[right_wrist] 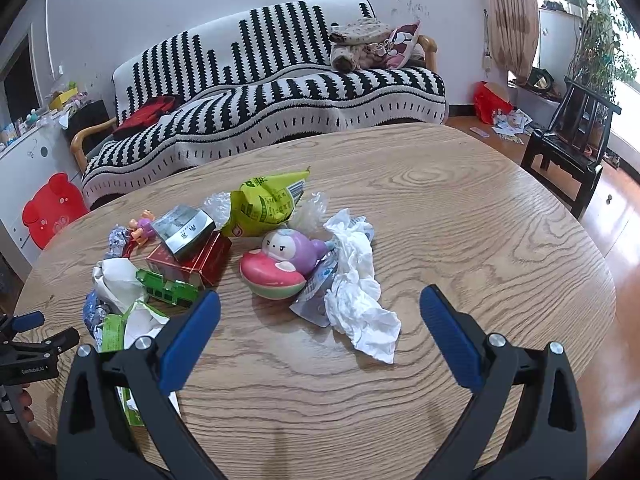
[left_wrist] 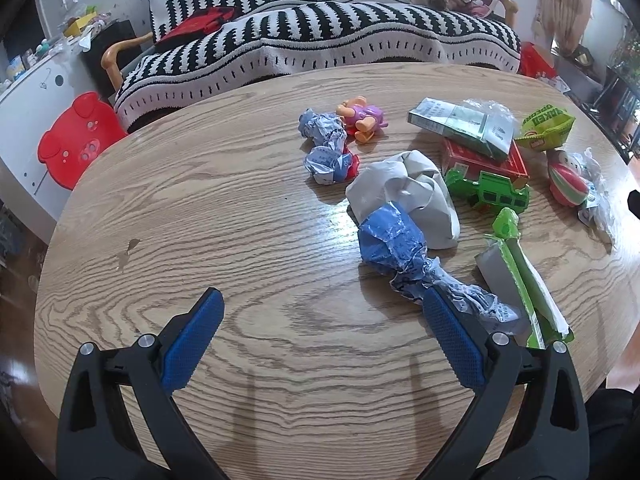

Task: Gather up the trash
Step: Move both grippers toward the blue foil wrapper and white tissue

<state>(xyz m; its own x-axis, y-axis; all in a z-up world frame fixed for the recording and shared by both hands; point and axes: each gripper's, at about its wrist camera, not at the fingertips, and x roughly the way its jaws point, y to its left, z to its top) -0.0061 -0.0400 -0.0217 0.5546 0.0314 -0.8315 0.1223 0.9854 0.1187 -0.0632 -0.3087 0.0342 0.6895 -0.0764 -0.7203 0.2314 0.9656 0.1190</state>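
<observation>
Both grippers are wide open and hold nothing. The left gripper (left_wrist: 322, 300) has one finger touching a blue wrapper (left_wrist: 394, 246) on the table (left_wrist: 200, 208). The right gripper (right_wrist: 320, 304) is near a white tissue (right_wrist: 356, 292). Farther back sit a red box (right_wrist: 200, 262) and a green bag (right_wrist: 266, 202).

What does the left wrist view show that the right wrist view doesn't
Only the left wrist view shows the twisted blue wrapper clearly, lying beside its open left claw. Only the right wrist view shows the crumpled white tissue ahead of the open right claw, plus the black chair. Both show the wooden table, red box, green toy car and striped sofa.
</observation>
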